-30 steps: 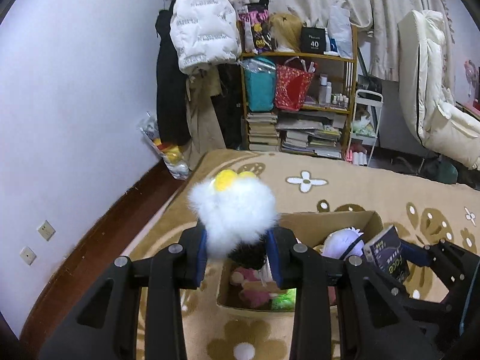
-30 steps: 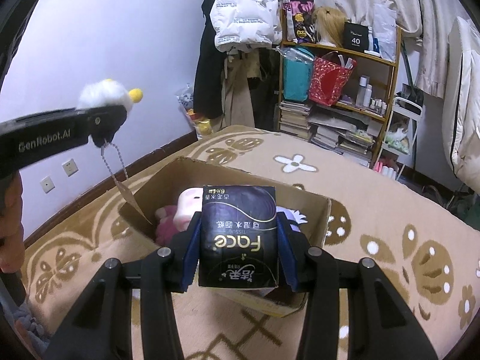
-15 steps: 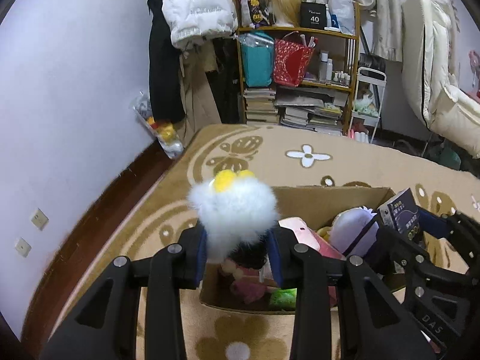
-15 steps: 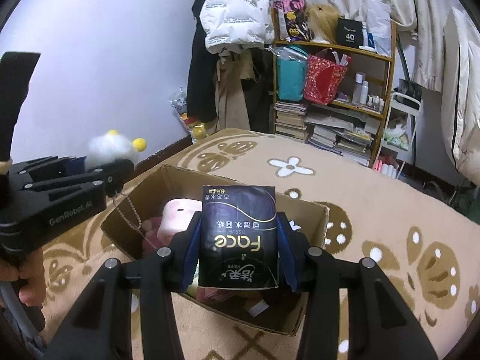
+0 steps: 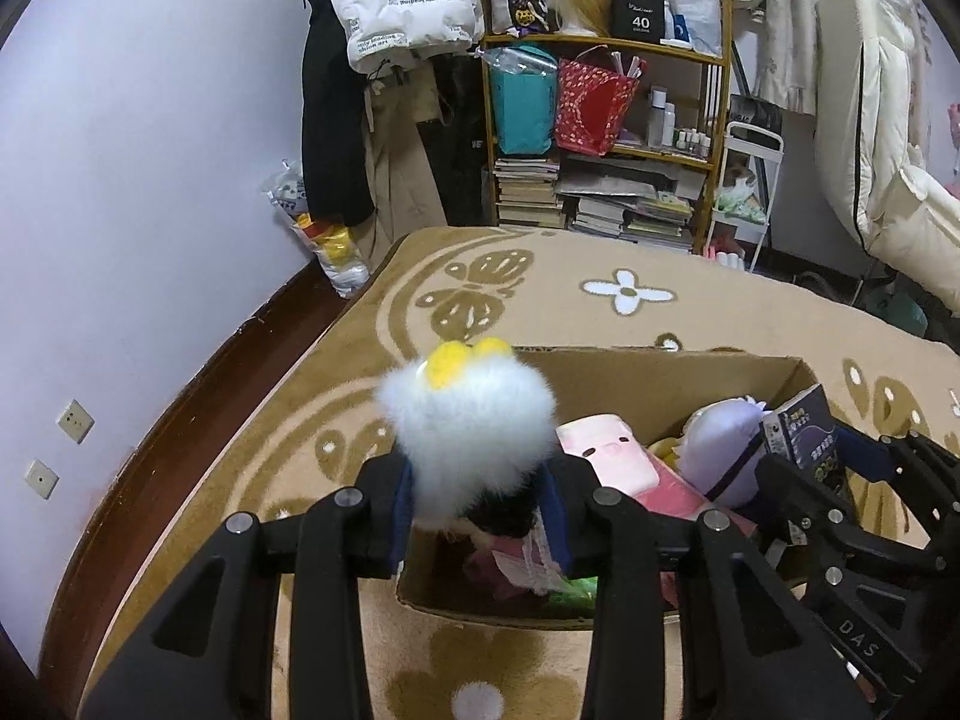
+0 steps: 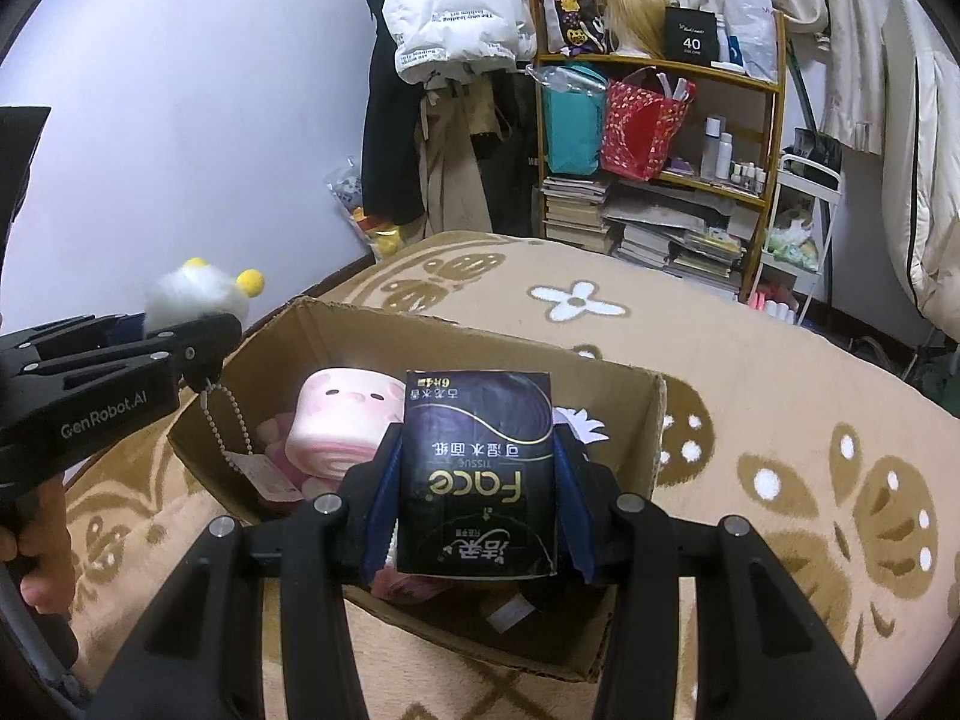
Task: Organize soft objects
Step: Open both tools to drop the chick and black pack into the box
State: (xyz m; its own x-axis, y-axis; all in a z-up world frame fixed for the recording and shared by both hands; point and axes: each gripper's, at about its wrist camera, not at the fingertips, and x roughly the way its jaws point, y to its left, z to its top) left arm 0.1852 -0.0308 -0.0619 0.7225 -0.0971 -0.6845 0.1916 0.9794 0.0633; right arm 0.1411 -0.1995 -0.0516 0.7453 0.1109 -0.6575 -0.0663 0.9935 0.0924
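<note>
The open brown cardboard box (image 6: 654, 420) on the patterned carpet already holds a pink pig-faced plush (image 6: 342, 420) and a lilac plush (image 5: 720, 444), so I judge the sorting well along, with two items left to drop in. The left tongs (image 5: 477, 516) clamp a fluffy white plush with yellow pompoms (image 5: 474, 426) over the box's left edge. The right tongs (image 6: 477, 516) pinch a dark tissue pack (image 6: 480, 474) above the box's middle.
</note>
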